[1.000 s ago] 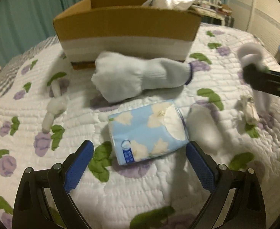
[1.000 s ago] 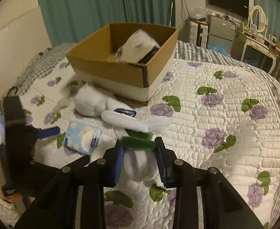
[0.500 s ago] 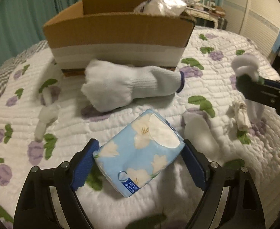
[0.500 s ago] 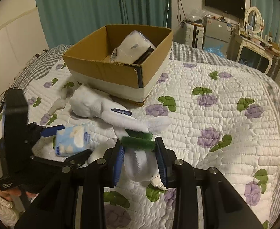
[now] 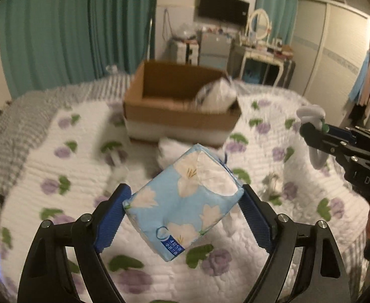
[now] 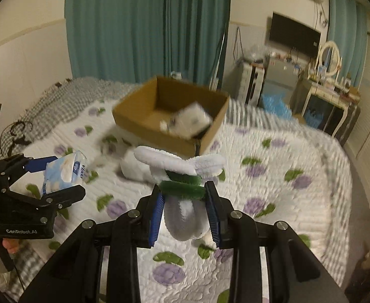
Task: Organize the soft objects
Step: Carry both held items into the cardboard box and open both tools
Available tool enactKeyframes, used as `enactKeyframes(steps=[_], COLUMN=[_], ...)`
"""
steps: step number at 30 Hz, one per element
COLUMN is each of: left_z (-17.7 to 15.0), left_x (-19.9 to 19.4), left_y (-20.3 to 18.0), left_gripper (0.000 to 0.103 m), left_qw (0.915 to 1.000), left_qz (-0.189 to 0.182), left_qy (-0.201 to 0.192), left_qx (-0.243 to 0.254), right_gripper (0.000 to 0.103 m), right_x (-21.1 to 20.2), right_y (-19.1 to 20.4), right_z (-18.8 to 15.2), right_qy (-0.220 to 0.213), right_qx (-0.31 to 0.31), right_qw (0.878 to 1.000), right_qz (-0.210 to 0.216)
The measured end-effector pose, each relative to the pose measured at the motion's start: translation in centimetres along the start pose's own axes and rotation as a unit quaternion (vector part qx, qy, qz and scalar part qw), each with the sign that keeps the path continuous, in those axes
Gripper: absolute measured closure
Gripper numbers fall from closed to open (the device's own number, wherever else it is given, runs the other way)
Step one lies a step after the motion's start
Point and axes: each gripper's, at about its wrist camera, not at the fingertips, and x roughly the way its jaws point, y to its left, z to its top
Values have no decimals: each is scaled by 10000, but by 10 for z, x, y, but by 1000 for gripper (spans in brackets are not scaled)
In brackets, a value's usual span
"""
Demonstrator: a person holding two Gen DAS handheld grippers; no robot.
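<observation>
My left gripper (image 5: 185, 209) is shut on a light-blue tissue pack (image 5: 185, 202) with white flowers and holds it in the air above the bed; it also shows in the right wrist view (image 6: 63, 174). My right gripper (image 6: 185, 209) is shut on a white plush toy (image 6: 182, 174) with a green band, also lifted; it shows at the right of the left wrist view (image 5: 311, 118). The open cardboard box (image 5: 182, 111) stands on the bed ahead, with a white wrapped pack (image 5: 217, 96) in its right end. A white sock bundle (image 6: 134, 169) lies in front of the box.
The bed has a white quilt (image 6: 273, 176) with purple flowers. A small white item (image 5: 116, 156) and a crumpled scrap (image 5: 273, 181) lie on it. Teal curtains (image 6: 147, 25) hang behind; a dresser with mirror (image 6: 328, 96) stands at the right.
My left gripper has closed on the tissue pack and lifted it off the quilt. Both grippers have risen and pulled back, so the box looks farther away. The right gripper kept the plush toy.
</observation>
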Motion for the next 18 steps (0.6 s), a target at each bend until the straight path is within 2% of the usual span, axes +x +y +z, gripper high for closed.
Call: enactKeyframes(steps=[4, 10, 13, 14, 18], left_z=[19, 55, 76, 85, 110], left_x=[-37, -68, -73, -73, -57], left_y=[5, 13, 15, 15, 14], left_gripper=[17, 17, 17, 17, 17], left_qw=[9991, 9963, 9945, 9930, 9914], left_qz=[78, 123, 152, 264, 364], left_qy=[-401, -832, -1017, -1108, -1151], left_qx=[95, 175, 221, 310, 502], right_gripper=[72, 72, 72, 72, 72], right_x=[-25, -39, -34, -31, -7], right_y=[10, 21, 23, 23, 21], right_z=[28, 75, 100, 107, 137], right_qy=[-237, -555, -683, -718, -784], right_qx=[-65, -123, -146, -160, -215], right_qw=[9997, 9983, 9974, 9971, 9966], right_qz=[54, 157, 187, 181, 139])
